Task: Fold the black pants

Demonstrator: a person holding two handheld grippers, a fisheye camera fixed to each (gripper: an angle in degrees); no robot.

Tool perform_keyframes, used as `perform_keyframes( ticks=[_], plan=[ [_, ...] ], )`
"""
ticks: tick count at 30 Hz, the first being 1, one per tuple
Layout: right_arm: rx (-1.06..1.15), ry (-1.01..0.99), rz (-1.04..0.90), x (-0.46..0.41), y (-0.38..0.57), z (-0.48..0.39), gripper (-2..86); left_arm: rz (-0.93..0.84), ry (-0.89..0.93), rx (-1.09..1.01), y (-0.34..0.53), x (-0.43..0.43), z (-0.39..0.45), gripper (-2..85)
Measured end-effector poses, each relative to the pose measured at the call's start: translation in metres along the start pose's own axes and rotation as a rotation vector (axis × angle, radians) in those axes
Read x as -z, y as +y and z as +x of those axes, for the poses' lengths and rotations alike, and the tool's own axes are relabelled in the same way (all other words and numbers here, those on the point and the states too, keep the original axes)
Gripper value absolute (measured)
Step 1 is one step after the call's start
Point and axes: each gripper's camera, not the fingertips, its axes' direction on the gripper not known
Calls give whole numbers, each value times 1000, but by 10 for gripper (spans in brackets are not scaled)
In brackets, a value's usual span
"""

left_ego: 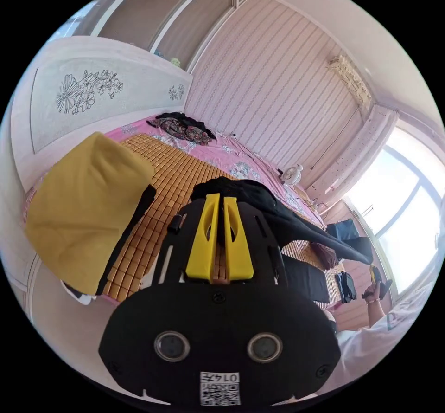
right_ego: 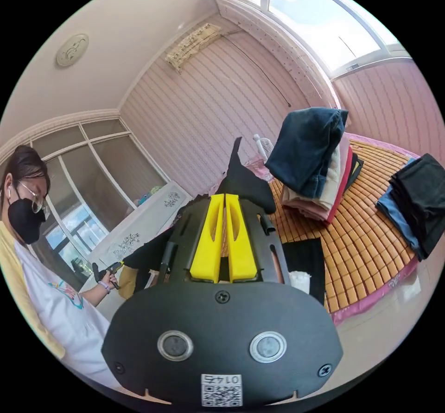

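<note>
A: Start with the biggest thing. What is under the work?

B: The bed: a woven orange mat over a pink sheet. In my right gripper view a stack of folded clothes sits on the mat, a dark blue piece on top, and a second dark pile lies near the mat's edge. In my left gripper view a yellow cushion stands close at the side, with a heap of dark patterned clothing far off by the headboard.

A: And the black pants?

B: The black pants hang in the air above the mat, stretched between my two tools. From the left gripper view the cloth runs as a long, tapering band away from my jaws toward my other hand. In the right gripper view one end of them rises as a black peak just past the jaw tips.

A: Tool states?

B: My left gripper: yellow jaws pressed together, black cloth bunched at their tips; I log it as clamped on the pants. My right gripper: jaws likewise together, with the pants fabric caught at the tips.

A: Hand pose?

B: Both hands raised and held wide apart. In the right gripper view my left hand shows at the end of a bent forearm, wrist level, sleeve white.
</note>
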Motion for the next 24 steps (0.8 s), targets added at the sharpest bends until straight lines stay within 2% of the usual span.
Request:
perform_keyframes(
  ticks=[3,7,10,16,20,24],
  plan=[
    [-112,93,-161,14,65,13,1,-78,-77,163,62,13,-44,-9],
    [-354,321,-455,4,146,48,8,-82,-150,407,130,32,-91,-8],
    [-367,421,-477,-5,155,50,15,-102,-168,472,152,38,-100,-4],
    [-224,462,-435,-60,119,23,24,-169,-133,319,129,10,-78,52],
    [-78,367,-521,-128,107,-13,27,-248,-145,115,106,-28,-45,76],
    [36,293,-626,-189,116,-48,31,-357,-243,-62,93,-77,-14,115]
  ],
)
